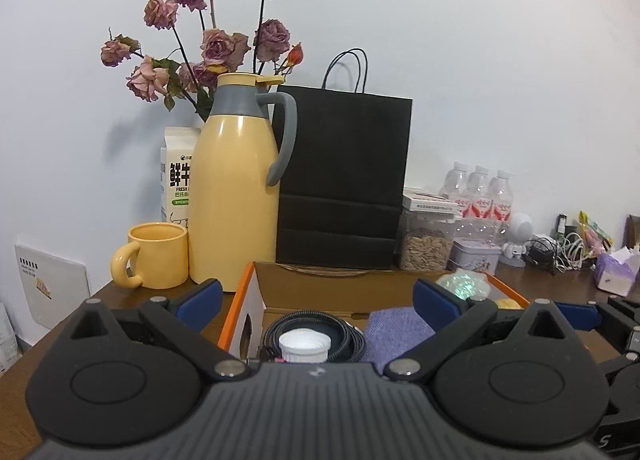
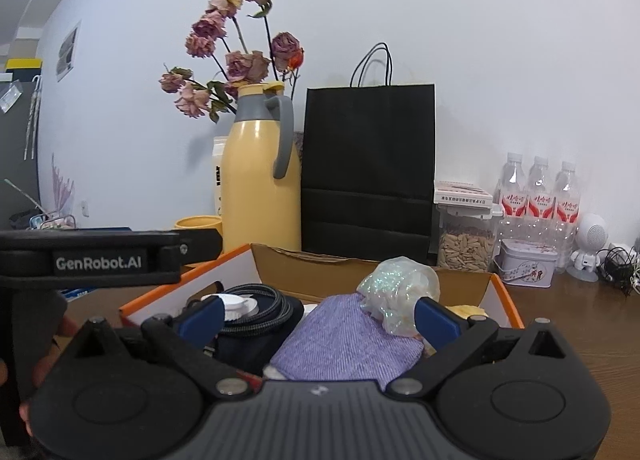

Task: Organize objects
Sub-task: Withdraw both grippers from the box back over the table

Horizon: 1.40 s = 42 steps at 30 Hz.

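Both the left gripper (image 1: 318, 296) and right gripper (image 2: 318, 318) hold their fingers wide open and empty above the filled orange-edged cardboard box (image 2: 192, 280), so packing seems finished; next comes probably closing it

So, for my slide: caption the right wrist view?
Open right gripper poised over a packed cardboard box, purple cloth inside.

"GenRobot.AI" stands in white on the black left gripper (image 2: 98, 262). The milk carton (image 1: 176, 175) at the table's back edge reads "FRESH".
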Each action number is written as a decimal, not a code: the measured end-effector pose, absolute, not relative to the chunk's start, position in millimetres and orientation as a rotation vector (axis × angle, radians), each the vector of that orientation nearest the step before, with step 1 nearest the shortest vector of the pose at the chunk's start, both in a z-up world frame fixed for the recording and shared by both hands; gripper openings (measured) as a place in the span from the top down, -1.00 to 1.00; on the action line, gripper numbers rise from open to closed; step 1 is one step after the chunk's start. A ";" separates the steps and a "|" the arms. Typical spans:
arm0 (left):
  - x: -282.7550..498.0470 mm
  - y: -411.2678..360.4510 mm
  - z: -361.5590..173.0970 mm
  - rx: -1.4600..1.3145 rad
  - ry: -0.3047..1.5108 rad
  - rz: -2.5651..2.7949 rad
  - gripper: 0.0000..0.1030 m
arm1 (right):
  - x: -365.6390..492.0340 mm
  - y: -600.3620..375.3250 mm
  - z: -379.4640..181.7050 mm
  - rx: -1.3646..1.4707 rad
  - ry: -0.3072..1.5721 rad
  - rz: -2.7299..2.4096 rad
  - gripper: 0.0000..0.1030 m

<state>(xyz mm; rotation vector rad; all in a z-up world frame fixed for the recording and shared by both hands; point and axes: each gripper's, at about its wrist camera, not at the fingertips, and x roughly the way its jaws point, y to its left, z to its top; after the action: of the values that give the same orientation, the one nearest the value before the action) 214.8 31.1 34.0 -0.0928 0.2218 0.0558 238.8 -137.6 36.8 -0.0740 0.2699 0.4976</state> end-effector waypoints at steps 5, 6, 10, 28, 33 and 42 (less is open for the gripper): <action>201.1 30.3 29.5 -0.087 0.234 0.047 -1.00 | 222.2 -145.9 35.0 -0.094 0.275 0.503 -0.98; 197.1 29.7 28.8 -0.085 0.240 0.043 -1.00 | 219.0 -148.1 34.4 -0.097 0.278 0.502 -0.98; 181.3 26.2 27.5 -0.072 0.264 0.025 -1.00 | 204.6 -158.4 32.1 -0.106 0.301 0.500 -0.99; 136.2 3.5 7.8 -0.050 0.463 -0.057 -1.00 | 161.3 -215.8 6.7 -0.097 0.429 0.409 -0.99; 131.2 -6.2 1.3 -0.050 0.508 -0.061 -1.00 | 160.8 -226.4 -1.5 -0.085 0.446 0.384 -0.99; 128.3 -22.3 -9.5 -0.030 0.571 -0.061 -1.00 | 159.8 -231.4 -4.8 -0.077 0.426 0.360 -0.99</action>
<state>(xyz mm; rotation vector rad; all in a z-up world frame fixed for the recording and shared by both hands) 128.3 -22.3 -9.5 -0.0295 0.5710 -0.0612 159.8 -231.4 -4.8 -0.0771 0.4263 0.3600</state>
